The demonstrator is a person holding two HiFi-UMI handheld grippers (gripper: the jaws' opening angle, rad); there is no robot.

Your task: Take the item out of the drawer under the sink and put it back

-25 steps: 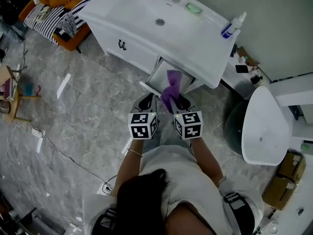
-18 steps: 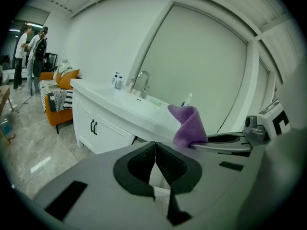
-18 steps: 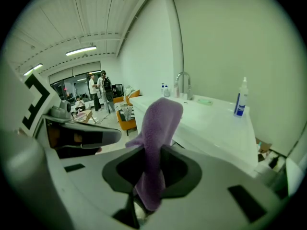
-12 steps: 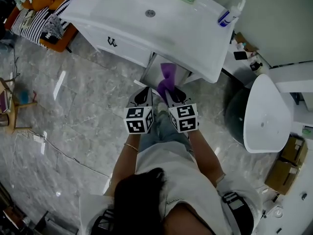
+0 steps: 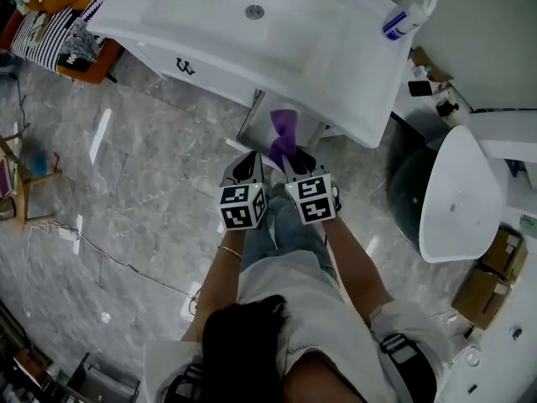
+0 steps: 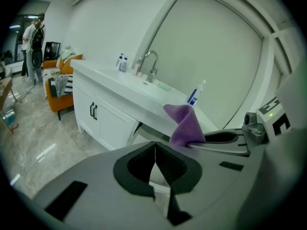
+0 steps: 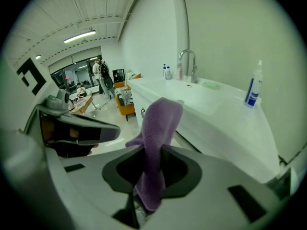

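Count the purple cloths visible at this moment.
1. The purple cloth is clamped in the right gripper, near the open drawer; others may lie hidden inside it.

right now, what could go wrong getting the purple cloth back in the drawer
The purple cloth flops loose from the right gripper, so its free end may drape over the rim of the drawer instead of landing inside. The sink counter overhangs the open drawer, so a gripper could knock its edge.
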